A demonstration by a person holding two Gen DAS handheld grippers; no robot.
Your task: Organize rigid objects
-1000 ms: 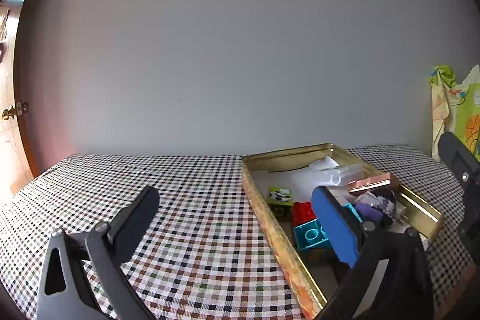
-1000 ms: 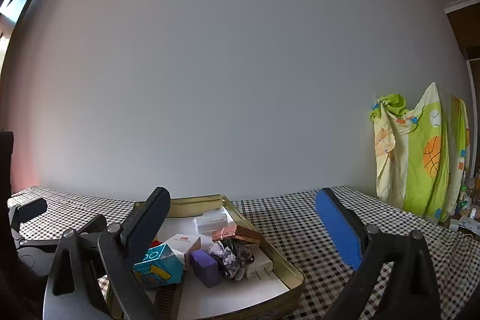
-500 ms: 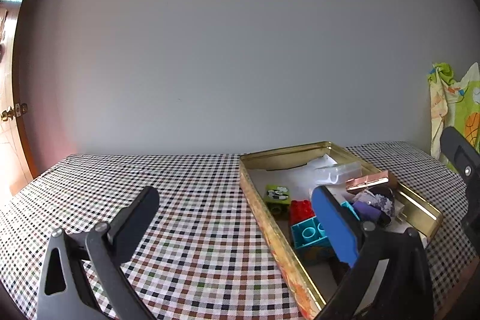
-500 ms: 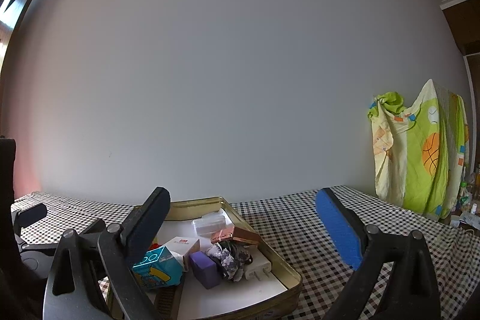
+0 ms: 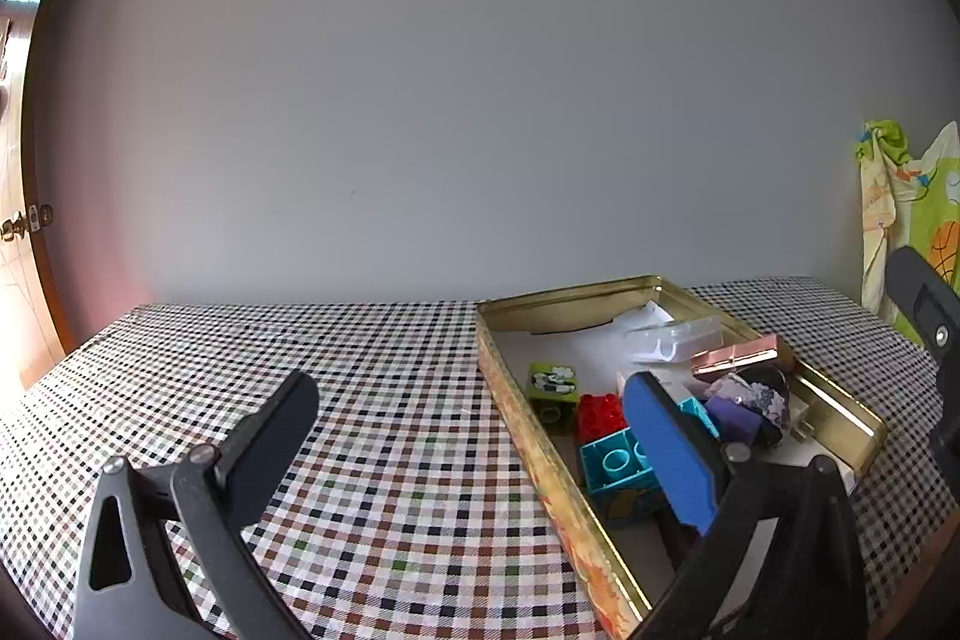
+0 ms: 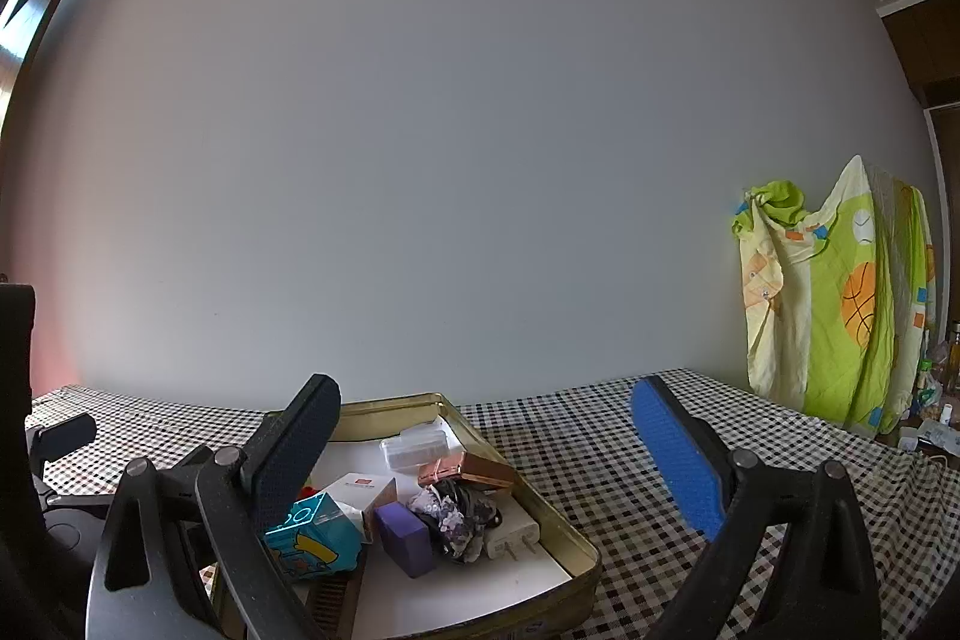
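Both tongs are seen spread wide with nothing held: the left gripper (image 5: 468, 451) is poised low over the checked tablecloth (image 5: 372, 400), its blue pad above the near part of one gold tin tray (image 5: 540, 454); the right gripper (image 6: 480, 460) is levelled just above the same tray's far side. Inside the tray are counted one red brick (image 5: 600, 415), one teal brick (image 5: 618, 463), one green block (image 5: 552, 388), one purple block (image 6: 405, 529), one copper case (image 6: 468, 469), one clear box (image 6: 417, 447), one white charger (image 6: 510, 526) and one white carton (image 6: 360, 490)
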